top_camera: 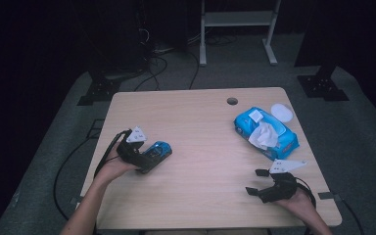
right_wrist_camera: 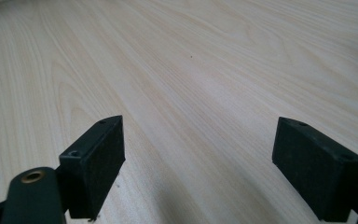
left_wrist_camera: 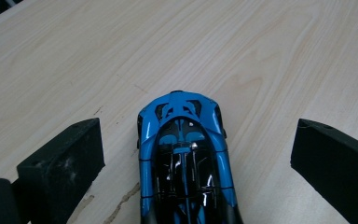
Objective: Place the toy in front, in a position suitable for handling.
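Both jaws of the left gripper (left_wrist_camera: 198, 158) stand wide apart, one on each side of a blue and black toy car (left_wrist_camera: 184, 158), with bare wood showing between each jaw and the car's flanks, so nothing is clamped. In the left gripper view the car lies on its wheels and points away from the camera, its far end reaching past the jaw tips and its near end cut off by the bottom of the frame. From the high view, the car (top_camera: 157, 150) sits on the table (top_camera: 200, 142) near the left edge, about midway between the front and back edges, with the left gripper (top_camera: 144, 157) low over its near end and the person's left hand (top_camera: 110, 169) behind it.

The right gripper (top_camera: 255, 182) also has its jaws spread open, with nothing between them. It is close to the front right corner of the table, held in the person's right hand (top_camera: 298, 198), and its jaws point toward the left. In the right gripper view, bare wood grain runs between the jaws (right_wrist_camera: 198, 163).

A blue pack of wipes (top_camera: 266, 132) lies near the right edge, toward the back, with a white wipe (top_camera: 263, 135) pulled up from its top. A round white lid (top_camera: 281, 112) rests just beside the pack, toward the back right corner. The pack lies well apart from the car.
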`<state>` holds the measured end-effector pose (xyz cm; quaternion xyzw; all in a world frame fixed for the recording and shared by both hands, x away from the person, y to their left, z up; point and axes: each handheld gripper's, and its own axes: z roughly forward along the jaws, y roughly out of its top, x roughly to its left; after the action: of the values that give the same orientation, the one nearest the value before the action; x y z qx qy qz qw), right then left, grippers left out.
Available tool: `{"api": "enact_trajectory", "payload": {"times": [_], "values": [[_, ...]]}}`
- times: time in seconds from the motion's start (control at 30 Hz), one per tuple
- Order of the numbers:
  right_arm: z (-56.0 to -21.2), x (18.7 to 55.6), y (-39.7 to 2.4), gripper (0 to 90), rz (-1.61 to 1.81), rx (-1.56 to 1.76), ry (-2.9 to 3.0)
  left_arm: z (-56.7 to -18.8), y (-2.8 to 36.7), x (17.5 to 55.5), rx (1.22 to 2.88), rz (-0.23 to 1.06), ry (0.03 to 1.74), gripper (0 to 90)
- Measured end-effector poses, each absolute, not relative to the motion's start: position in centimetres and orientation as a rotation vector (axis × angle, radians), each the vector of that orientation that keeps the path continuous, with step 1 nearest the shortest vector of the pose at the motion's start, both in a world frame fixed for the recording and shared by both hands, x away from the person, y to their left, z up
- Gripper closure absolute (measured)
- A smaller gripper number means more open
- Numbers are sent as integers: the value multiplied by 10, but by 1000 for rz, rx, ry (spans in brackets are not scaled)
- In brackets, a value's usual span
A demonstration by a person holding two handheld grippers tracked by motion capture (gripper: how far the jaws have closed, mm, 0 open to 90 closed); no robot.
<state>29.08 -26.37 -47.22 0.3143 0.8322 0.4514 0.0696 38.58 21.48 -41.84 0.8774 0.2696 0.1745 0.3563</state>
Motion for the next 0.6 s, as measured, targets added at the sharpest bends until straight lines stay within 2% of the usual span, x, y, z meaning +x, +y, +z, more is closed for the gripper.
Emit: {"api": "enact_trajectory", "payload": {"times": [0.53, 0.6], "values": [[-474, 291, -262, 162, 1349, 932, 2531, -446, 208, 410, 2415, 382, 781, 21], [-474, 291, -262, 162, 1347, 930, 2533, -447, 208, 411, 2420, 370, 785, 55]]}}
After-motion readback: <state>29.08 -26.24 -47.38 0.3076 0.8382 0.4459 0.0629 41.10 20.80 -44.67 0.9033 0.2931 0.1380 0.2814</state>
